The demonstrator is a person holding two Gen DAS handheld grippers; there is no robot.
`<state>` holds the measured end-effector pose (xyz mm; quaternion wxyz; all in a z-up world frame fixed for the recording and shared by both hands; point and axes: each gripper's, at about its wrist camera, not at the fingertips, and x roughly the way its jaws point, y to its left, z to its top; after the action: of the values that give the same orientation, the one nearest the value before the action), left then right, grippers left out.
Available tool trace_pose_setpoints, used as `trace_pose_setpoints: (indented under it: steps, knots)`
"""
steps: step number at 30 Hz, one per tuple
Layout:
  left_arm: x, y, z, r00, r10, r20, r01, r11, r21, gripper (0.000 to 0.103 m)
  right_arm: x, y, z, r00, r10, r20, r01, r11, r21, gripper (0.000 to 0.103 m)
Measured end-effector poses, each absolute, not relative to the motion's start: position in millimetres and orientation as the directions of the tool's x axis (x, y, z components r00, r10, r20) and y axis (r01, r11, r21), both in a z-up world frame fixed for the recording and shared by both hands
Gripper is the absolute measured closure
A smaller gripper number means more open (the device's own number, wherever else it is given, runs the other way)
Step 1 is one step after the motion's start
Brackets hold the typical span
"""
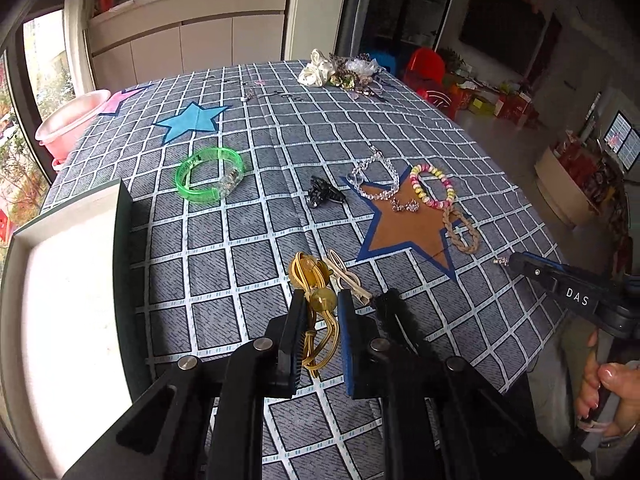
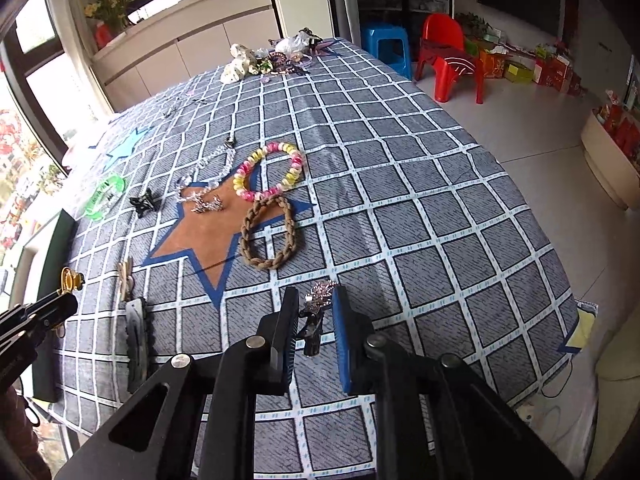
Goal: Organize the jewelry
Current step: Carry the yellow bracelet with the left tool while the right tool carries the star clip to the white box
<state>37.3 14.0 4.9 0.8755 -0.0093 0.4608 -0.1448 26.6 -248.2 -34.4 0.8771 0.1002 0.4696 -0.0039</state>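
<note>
My left gripper [image 1: 320,300] is shut on a gold hair tie with amber beads [image 1: 316,288], low over the checked tablecloth. My right gripper [image 2: 316,300] is shut on a small silver sparkly hair clip [image 2: 316,304]; it also shows at the right in the left wrist view [image 1: 516,260]. On the brown star [image 1: 408,220] lie a crystal bead necklace [image 1: 376,176], a pink and yellow bead bracelet [image 1: 434,184] and a braided rope ring [image 1: 462,228]. A green bangle [image 1: 208,176] and a black claw clip [image 1: 324,196] lie further left.
A white tray with a dark rim [image 1: 68,280] sits at the near left. A beige hair clip [image 1: 344,272] and a black comb [image 2: 136,340] lie near the front. A heap of scrunchies [image 1: 340,72] is at the far edge. A pink basin [image 1: 68,120] stands far left.
</note>
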Motion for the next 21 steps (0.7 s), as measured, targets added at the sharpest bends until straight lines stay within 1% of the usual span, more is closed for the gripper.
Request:
trace_pose_setpoints:
  steps: [4, 9, 15, 21]
  knots:
    - [36, 37, 21, 0.574, -0.253, -0.779, 0.215, 0.964, -0.155, 0.08, 30, -230, -19, 0.574, 0.131, -0.808, 0.048, 0.98, 0.193, 0.085]
    - [35, 74, 31, 0.617, -0.201, -0.761, 0.153, 0.979, -0.135, 0.08, 38, -192, -1, 0.582, 0.191, -0.791, -0.047, 0.978, 0.201, 0.085]
    - [37, 131, 33, 0.652, -0.103, -0.751, 0.043, 0.994, -0.098, 0.08, 61, -134, 16, 0.564, 0.28, -0.777, -0.174, 0.96, 0.22, 0.085]
    - [48, 187, 20, 0.645, -0.002, -0.764, -0.08, 0.994, -0.07, 0.08, 87, -57, 32, 0.544, 0.364, -0.756, -0.325, 0.922, 0.211, 0.085]
